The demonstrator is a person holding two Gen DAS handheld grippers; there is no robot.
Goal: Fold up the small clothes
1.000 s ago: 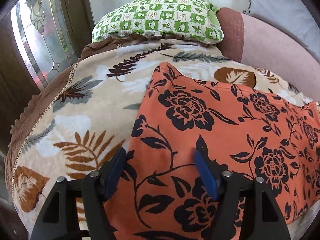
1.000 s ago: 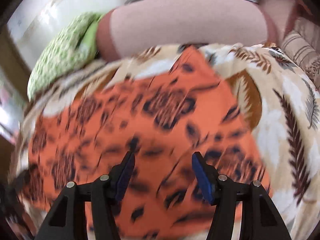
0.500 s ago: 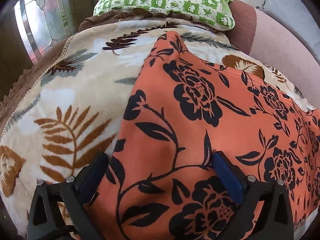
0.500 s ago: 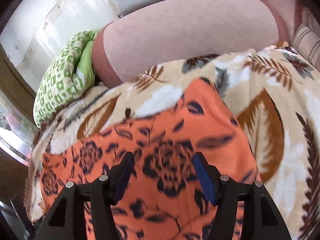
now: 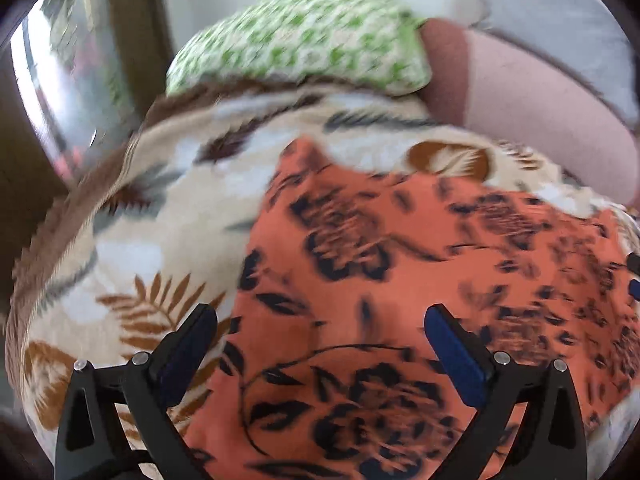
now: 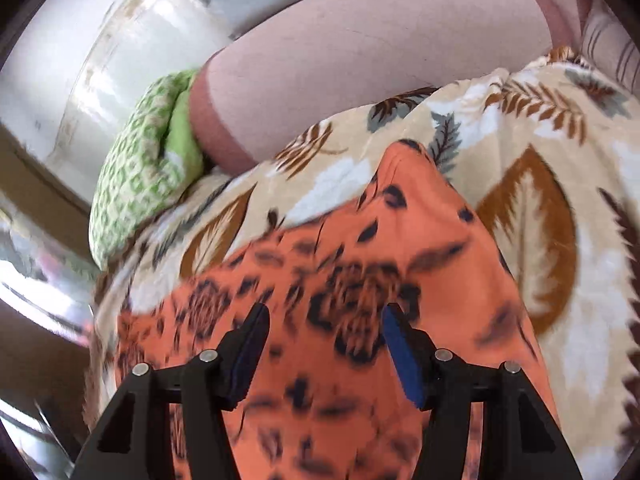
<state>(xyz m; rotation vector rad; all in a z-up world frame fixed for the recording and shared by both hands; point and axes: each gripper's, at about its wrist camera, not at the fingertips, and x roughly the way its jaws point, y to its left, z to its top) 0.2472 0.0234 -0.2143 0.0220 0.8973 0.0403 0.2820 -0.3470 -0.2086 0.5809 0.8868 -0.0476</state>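
Left wrist view: the left gripper [image 5: 318, 334] occupies the bottom of the frame with its jaws spread fully and nothing clamped. The orange floral garment [image 5: 400, 264] lies flat beneath and between the fingers, covering the lower right of the frame on the leaf-print blanket [image 5: 132, 248].

Right wrist view: the right gripper [image 6: 324, 334] sits at bottom centre. Its jaws are closing, partly apart, over the garment [image 6: 400, 240], with no cloth pinched between the pads.

Risks:
- The blanket is soft and plush. A low pinch probably takes up blanket pile with the garment edge.
- The garment appears thin. A shallow pinch can probably lift one layer only and skew the fold.
- Both views are blurred, so edge alignment cannot be confirmed.

The green checked pillow [image 5: 296, 40] and pink cushion [image 6: 380, 60] lie beyond, at the top of the frames.
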